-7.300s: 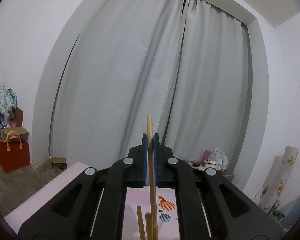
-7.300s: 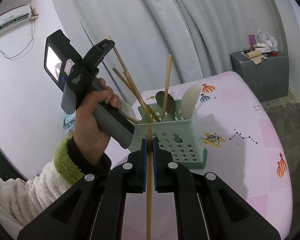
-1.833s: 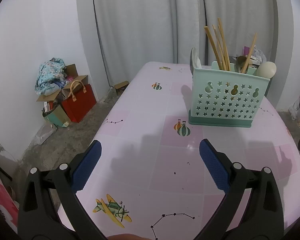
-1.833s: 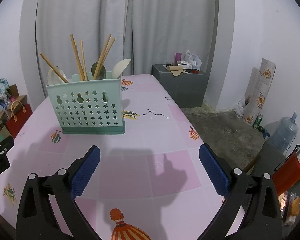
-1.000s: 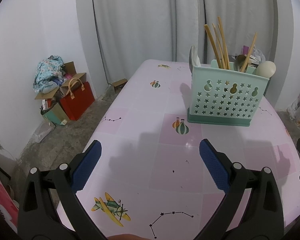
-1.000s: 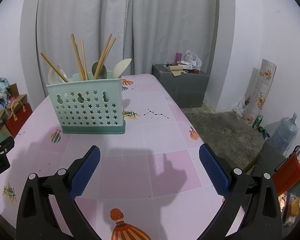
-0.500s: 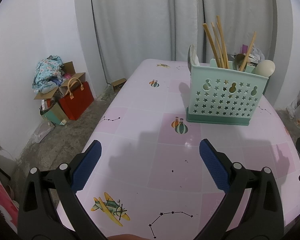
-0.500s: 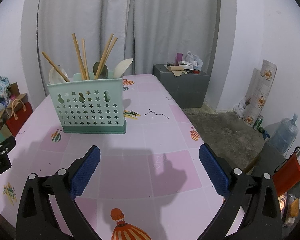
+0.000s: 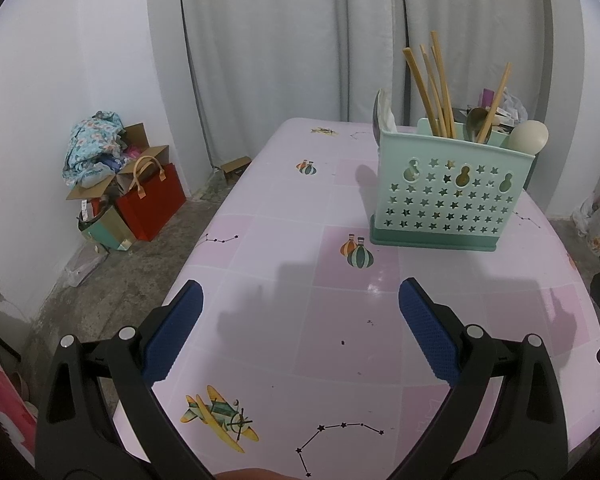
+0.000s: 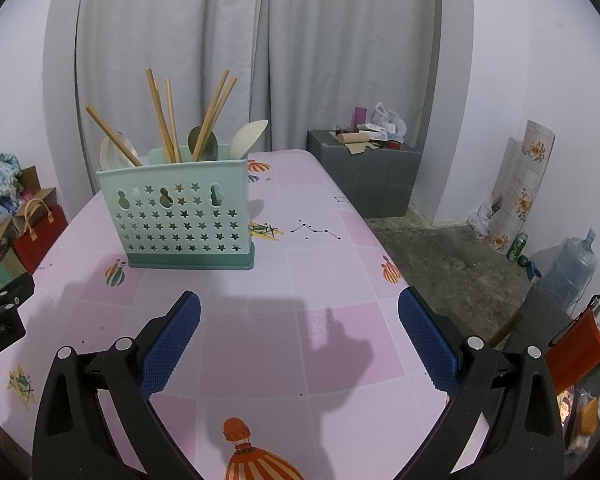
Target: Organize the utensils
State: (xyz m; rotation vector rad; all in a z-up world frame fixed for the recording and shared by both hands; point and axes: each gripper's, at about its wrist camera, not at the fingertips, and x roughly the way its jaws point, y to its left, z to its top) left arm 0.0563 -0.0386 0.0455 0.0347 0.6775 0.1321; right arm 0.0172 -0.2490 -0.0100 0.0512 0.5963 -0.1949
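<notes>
A mint-green utensil caddy (image 9: 448, 196) with star cut-outs stands upright on the pink table (image 9: 268, 312). It holds several wooden chopsticks (image 9: 424, 84) and spoons (image 9: 530, 136). It also shows in the right wrist view (image 10: 180, 220), with its chopsticks (image 10: 162, 116) and spoons (image 10: 248, 136). My left gripper (image 9: 300, 328) is open and empty, above the table's near end, well short of the caddy. My right gripper (image 10: 298, 332) is open and empty, likewise back from the caddy.
The table is covered by a pink cloth printed with balloons and planes (image 10: 328, 344). On the floor stand a red bag and boxes (image 9: 140, 200) at the left, and a grey cabinet (image 10: 364, 176), a water jug (image 10: 568, 268) and a paper roll (image 10: 520, 184) at the right.
Earlier each gripper was shut on a chopstick at the caddy. Now both are open and empty, pulled back. Over the last second the views barely shift.
</notes>
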